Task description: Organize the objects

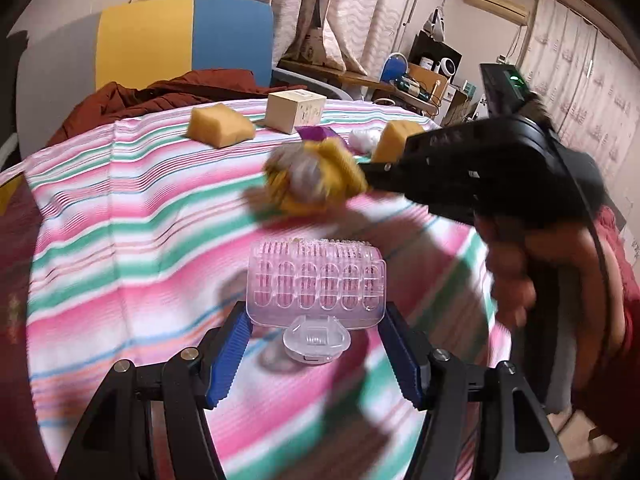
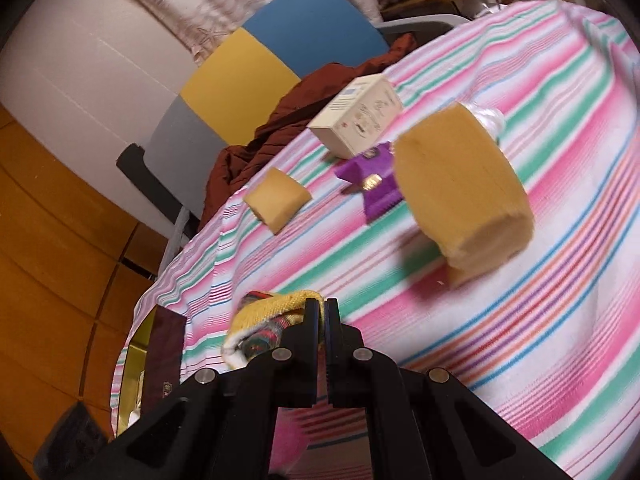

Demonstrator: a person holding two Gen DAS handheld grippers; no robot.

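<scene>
Left wrist view: the left gripper (image 1: pixel 316 344), fingers spread, flanks a clear plastic organizer box (image 1: pixel 317 282) on the striped tablecloth (image 1: pixel 120 208). A blurred, seemingly knitted yellow cloth (image 1: pixel 316 182) is clamped by the right gripper (image 2: pixel 321 312).

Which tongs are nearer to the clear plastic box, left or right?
Left. The left tongs are open around the clear plastic box. The right tongs are farther back over the cloth, holding a yellow knitted item.

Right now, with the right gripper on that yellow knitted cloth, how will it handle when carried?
Probably floppy: the yellow knitted cloth bunches and droops from the right gripper. Likely light, since a pinch at one edge holds it. Its loose folds could drag across the striped tablecloth.
</scene>
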